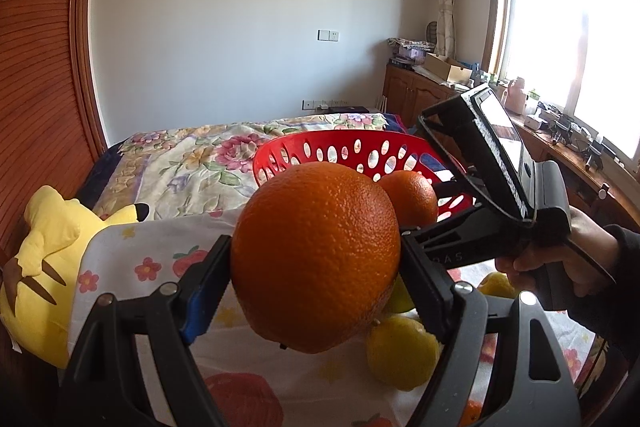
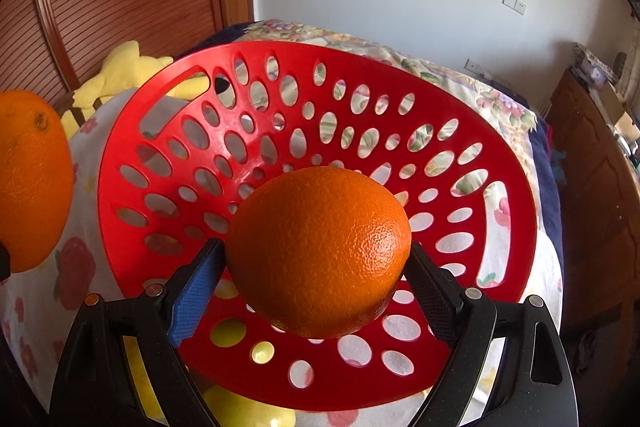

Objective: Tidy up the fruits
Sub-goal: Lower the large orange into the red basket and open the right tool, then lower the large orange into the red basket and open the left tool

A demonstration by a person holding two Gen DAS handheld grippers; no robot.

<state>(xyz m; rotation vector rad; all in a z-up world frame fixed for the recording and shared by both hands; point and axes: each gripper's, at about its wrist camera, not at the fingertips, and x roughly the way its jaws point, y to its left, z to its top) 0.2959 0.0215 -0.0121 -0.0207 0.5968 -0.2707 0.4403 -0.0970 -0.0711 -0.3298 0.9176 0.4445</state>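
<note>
Each gripper pinches an orange, the right gripper (image 2: 316,263) over the red basket (image 2: 516,163), the left gripper (image 1: 316,267) nearby; next comes release.

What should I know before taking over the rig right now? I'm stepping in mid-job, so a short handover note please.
Left gripper: shut on an orange, held above the fruit-print cloth, not yet at the basket.
Right gripper: shut on a second orange, held over the red basket.
Basket: no fruit visible in the part that shows.
Lemons lie on the cloth below the left gripper.
Done: both oranges picked up.
Left: place both oranges in the basket, then probably gather the lemons.
</note>
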